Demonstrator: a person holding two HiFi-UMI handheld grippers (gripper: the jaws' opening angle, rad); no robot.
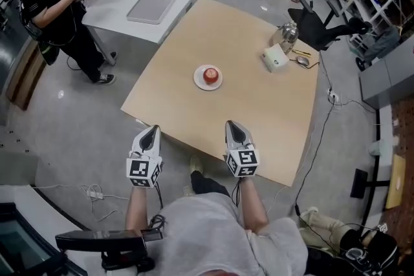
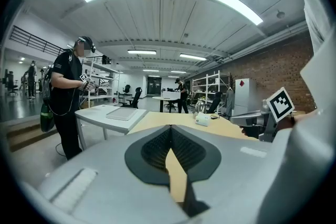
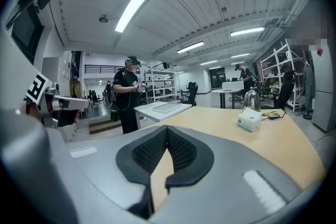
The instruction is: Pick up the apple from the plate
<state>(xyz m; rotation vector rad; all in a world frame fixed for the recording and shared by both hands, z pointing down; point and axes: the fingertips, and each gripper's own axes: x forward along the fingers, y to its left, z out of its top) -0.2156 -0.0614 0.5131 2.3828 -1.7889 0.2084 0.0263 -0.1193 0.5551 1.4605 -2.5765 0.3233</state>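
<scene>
A red apple (image 1: 210, 75) sits on a small white plate (image 1: 198, 81) near the middle of the light wooden table (image 1: 194, 119). My left gripper (image 1: 152, 129) hovers just off the table's near edge, left of the plate, and its tips meet with nothing between them. My right gripper (image 1: 234, 124) is over the near edge, a little right of the plate, also shut and empty. Both are well short of the apple. In the left gripper view the closed jaws of the left gripper (image 2: 170, 127) hide the plate. The right gripper (image 3: 167, 127) hides it the same way in the right gripper view.
A white tissue box (image 1: 275, 59) and a metal kettle (image 1: 288, 31) stand at the table's far right, by a mouse and cables. A white side table (image 1: 139, 6) adjoins the far left corner. A person in black (image 1: 55, 3) stands beyond it, holding grippers.
</scene>
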